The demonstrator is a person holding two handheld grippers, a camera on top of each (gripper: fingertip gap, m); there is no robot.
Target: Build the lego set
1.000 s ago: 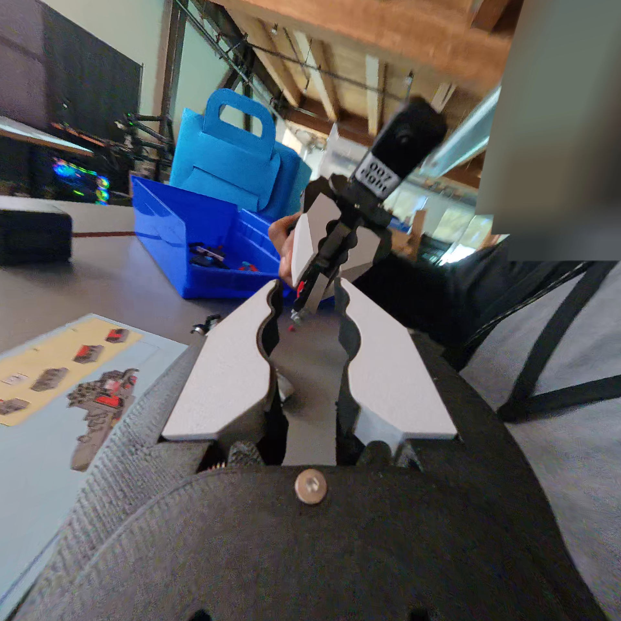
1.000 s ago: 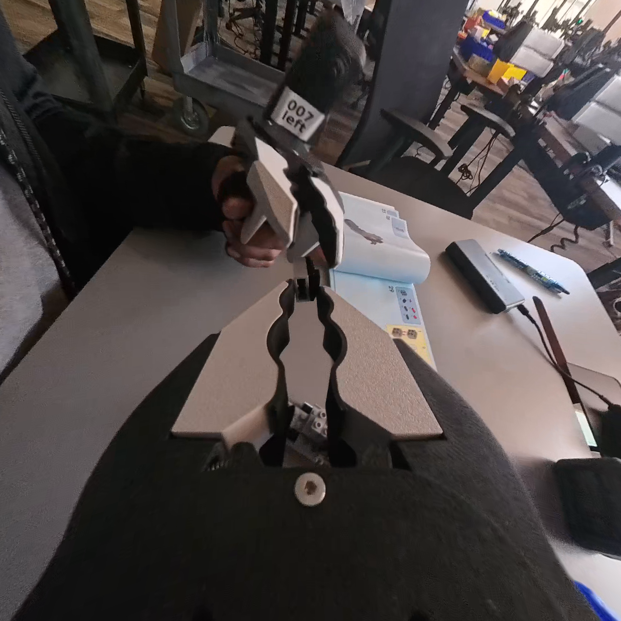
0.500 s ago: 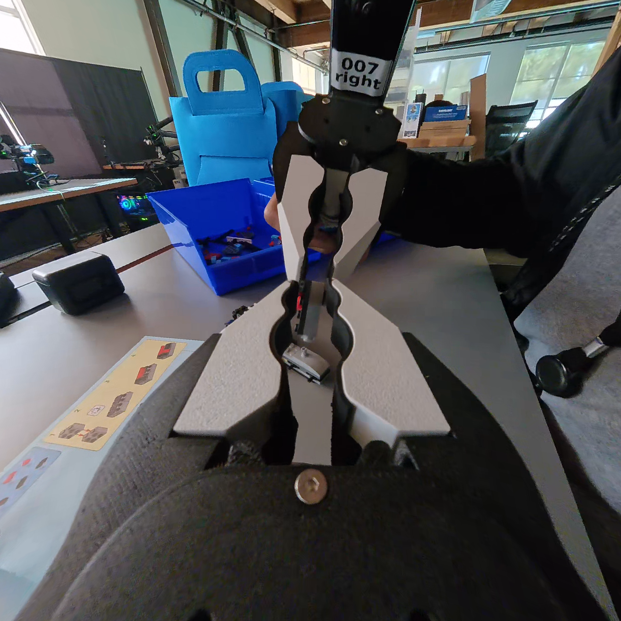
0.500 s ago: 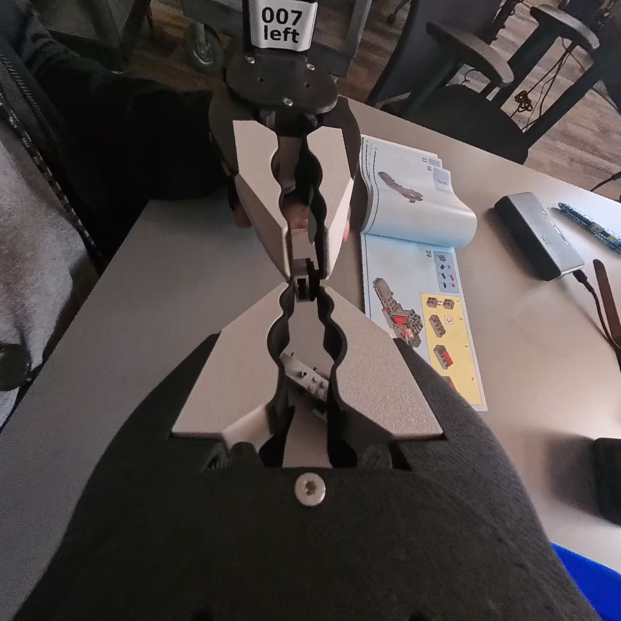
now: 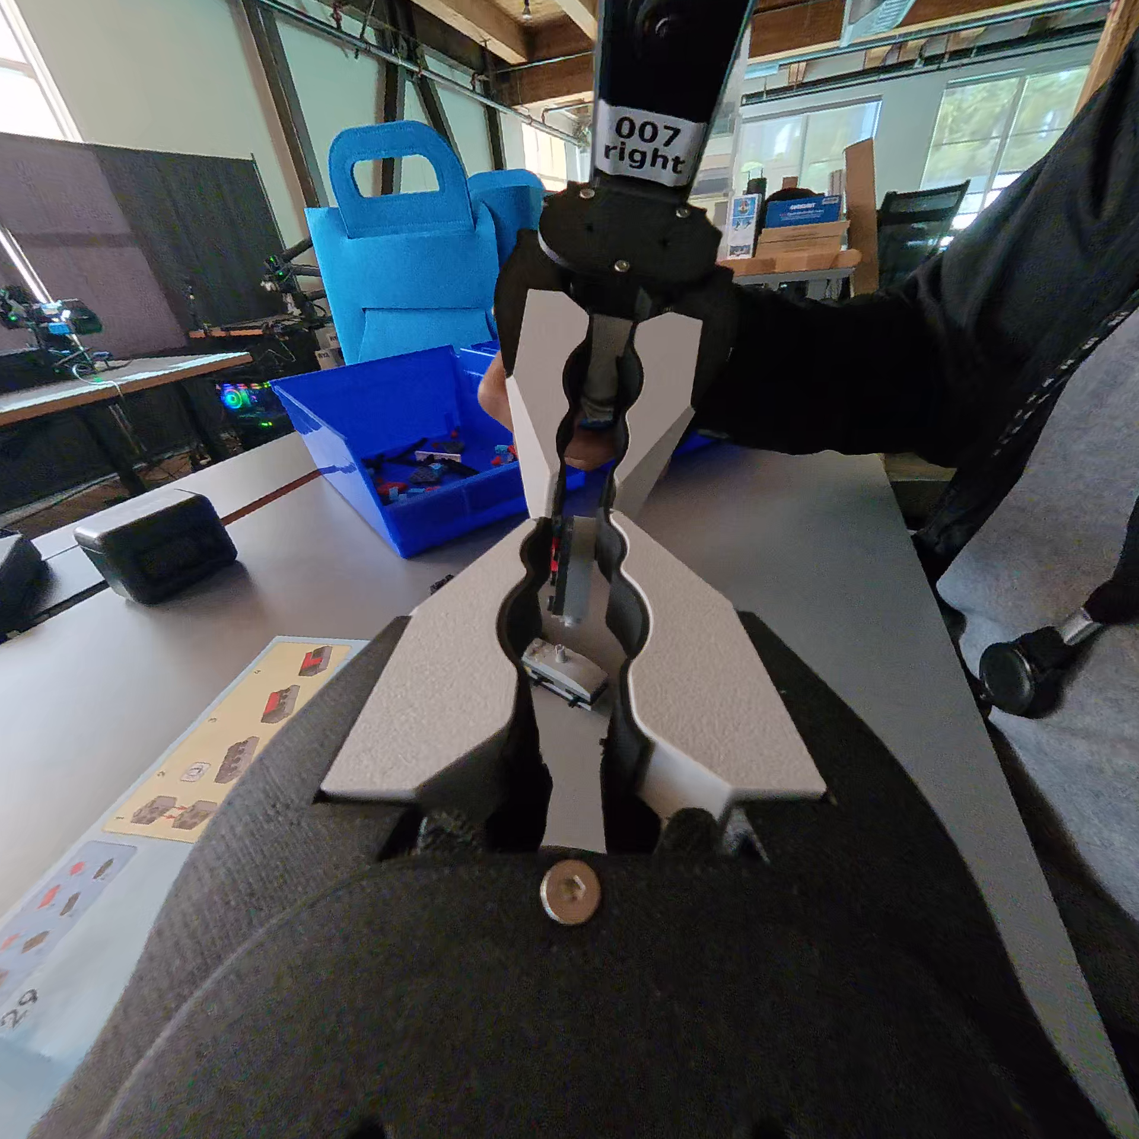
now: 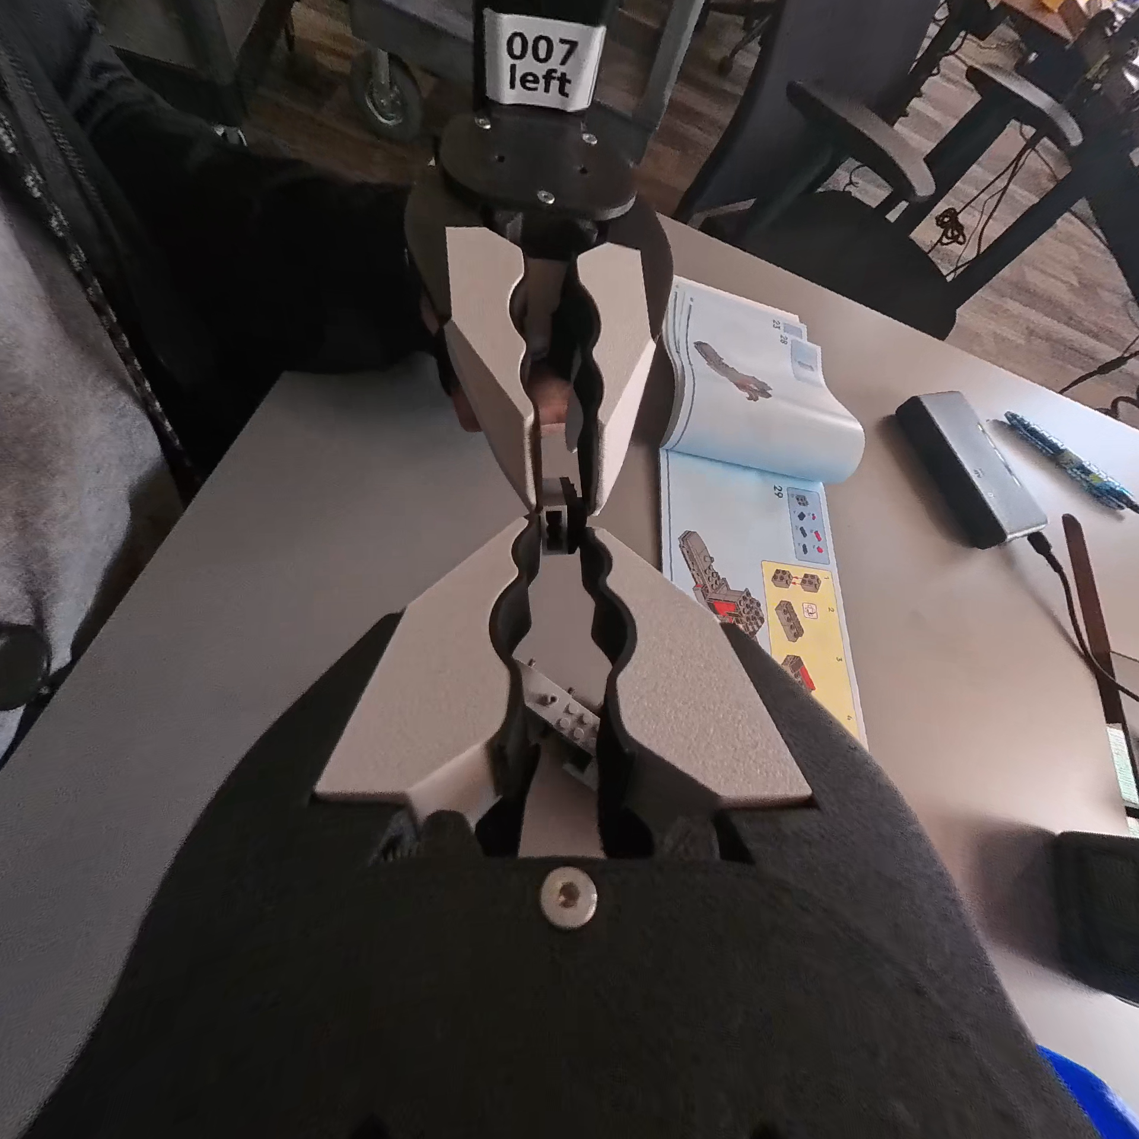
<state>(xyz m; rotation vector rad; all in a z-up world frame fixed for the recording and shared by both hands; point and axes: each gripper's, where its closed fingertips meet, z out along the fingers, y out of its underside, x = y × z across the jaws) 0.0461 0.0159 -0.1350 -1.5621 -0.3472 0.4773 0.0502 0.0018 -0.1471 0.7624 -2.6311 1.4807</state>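
Left wrist view: the left gripper (image 5: 576, 530) and right gripper (image 5: 576, 505) meet tip to tip above the grey table (image 5: 801, 555). A small grey-and-red lego piece (image 5: 570, 570) stands upright between the tips. The right gripper, entering from 12 o'clock, has its jaws closed on the upper end of this piece. The left gripper's jaws are drawn close together, and its tips flank the same piece; whether they press it cannot be told. A grey studded lego assembly (image 5: 564, 675) lies on the table beneath the left gripper's jaws, at 6 o'clock from the held piece and apart from it. A blue bin (image 5: 394, 407) holding loose bricks stands at 10 o'clock, with a blue felt bag (image 5: 400, 246) behind it and a black box (image 5: 157, 545) at 9 o'clock. An open instruction booklet (image 5: 203, 758) lies at 8 o'clock.

Right wrist view: the right gripper (image 6: 561, 536) holds the lego piece (image 6: 558, 524) at its tips, facing the left gripper (image 6: 561, 499) at 12 o'clock. The lego assembly (image 6: 564, 718) shows between the right jaws, at 6 o'clock from the piece. The booklet (image 6: 758, 493) lies at 2 o'clock, with a slim grey device (image 6: 967, 468) beyond it.
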